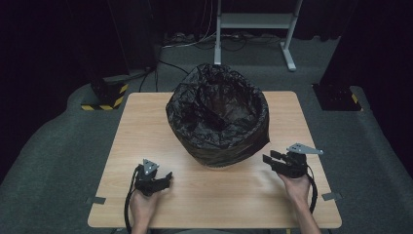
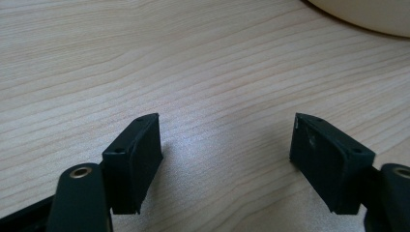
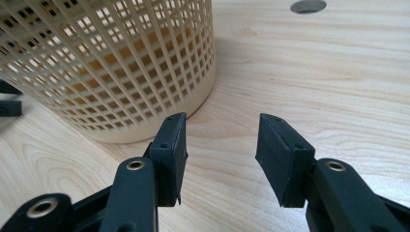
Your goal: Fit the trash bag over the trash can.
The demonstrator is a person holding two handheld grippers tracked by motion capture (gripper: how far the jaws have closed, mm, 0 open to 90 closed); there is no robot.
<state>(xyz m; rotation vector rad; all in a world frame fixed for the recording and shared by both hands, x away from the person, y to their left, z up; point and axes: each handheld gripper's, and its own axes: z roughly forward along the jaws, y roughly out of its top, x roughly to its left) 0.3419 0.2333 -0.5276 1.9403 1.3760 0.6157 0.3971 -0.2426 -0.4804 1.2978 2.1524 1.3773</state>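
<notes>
A cream mesh basket (image 3: 111, 63) lined with a black plastic bag (image 1: 217, 114) stands upright in the middle of the wooden table (image 1: 146, 122). The bag's edge is folded down over most of the basket's outside. My left gripper (image 1: 168, 178) rests low at the near left, held by a hand, and points right toward the basket's base (image 2: 367, 14). Its jaws (image 2: 226, 140) are open over bare wood. My right gripper (image 1: 270, 157) is at the near right, close beside the basket's lower wall. Its jaws (image 3: 221, 140) stand open with nothing between them.
A round hole (image 3: 308, 6) is cut in the tabletop beyond the basket. Grey tape tabs (image 1: 96, 200) (image 1: 331, 196) stick out at the table's near corners. A white metal stand (image 1: 253, 22) and two black bases with yellow stripes (image 1: 108, 95) (image 1: 336, 95) stand on the floor behind.
</notes>
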